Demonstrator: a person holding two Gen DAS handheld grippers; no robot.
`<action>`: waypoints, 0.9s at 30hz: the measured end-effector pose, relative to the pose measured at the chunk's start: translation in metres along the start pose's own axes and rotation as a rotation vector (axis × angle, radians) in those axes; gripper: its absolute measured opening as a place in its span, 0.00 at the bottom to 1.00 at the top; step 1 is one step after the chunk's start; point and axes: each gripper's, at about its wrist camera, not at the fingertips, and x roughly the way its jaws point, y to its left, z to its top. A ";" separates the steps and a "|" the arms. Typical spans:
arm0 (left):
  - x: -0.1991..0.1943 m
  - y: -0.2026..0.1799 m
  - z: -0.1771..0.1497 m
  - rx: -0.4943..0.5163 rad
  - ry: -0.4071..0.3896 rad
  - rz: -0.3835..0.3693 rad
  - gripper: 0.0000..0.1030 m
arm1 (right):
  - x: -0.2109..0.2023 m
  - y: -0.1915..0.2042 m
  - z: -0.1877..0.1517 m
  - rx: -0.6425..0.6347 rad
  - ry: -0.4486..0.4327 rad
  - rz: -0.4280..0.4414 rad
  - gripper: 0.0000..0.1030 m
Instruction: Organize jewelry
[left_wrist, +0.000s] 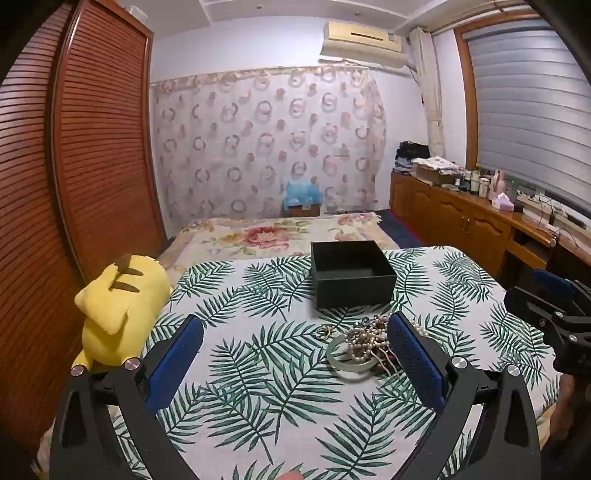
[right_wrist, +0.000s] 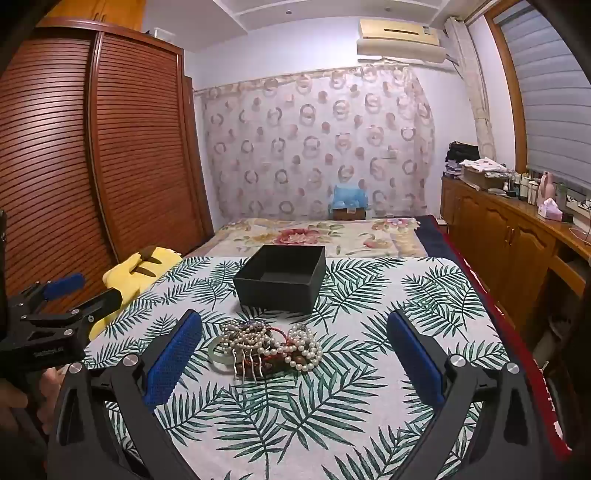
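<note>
A tangle of jewelry (right_wrist: 273, 343) lies on the leaf-print cloth (right_wrist: 369, 295): pearl strands, dark beads, a pale jade bangle (left_wrist: 347, 360), a comb (right_wrist: 247, 363) and a small gold ring (left_wrist: 322, 332). Just behind the pile stands an open black box (right_wrist: 280, 277), which looks empty. My right gripper (right_wrist: 294, 319) is open above the near side of the pile, which sits between its blue pads without touching them. My left gripper (left_wrist: 295, 326) is open too, left of the jewelry (left_wrist: 369, 339); its right pad (left_wrist: 410, 354) covers the pile's edge. Neither holds anything.
A yellow plush toy (left_wrist: 118, 302) lies at the cloth's left edge, beside a louvred wardrobe (left_wrist: 92, 147). A floral bedspread (right_wrist: 314, 236) stretches behind the box. A wooden cabinet (right_wrist: 498, 229) with bottles runs along the right. The right gripper (left_wrist: 535, 291) shows at the left view's right edge.
</note>
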 end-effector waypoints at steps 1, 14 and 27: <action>0.000 0.000 0.000 0.000 0.001 0.000 0.94 | 0.000 0.000 0.000 -0.002 0.001 -0.002 0.98; -0.006 -0.002 0.005 0.005 -0.006 0.000 0.94 | 0.000 0.000 0.000 -0.004 0.005 -0.002 0.98; -0.010 -0.001 0.004 0.004 -0.025 -0.012 0.94 | -0.001 0.000 0.000 -0.002 0.003 -0.001 0.98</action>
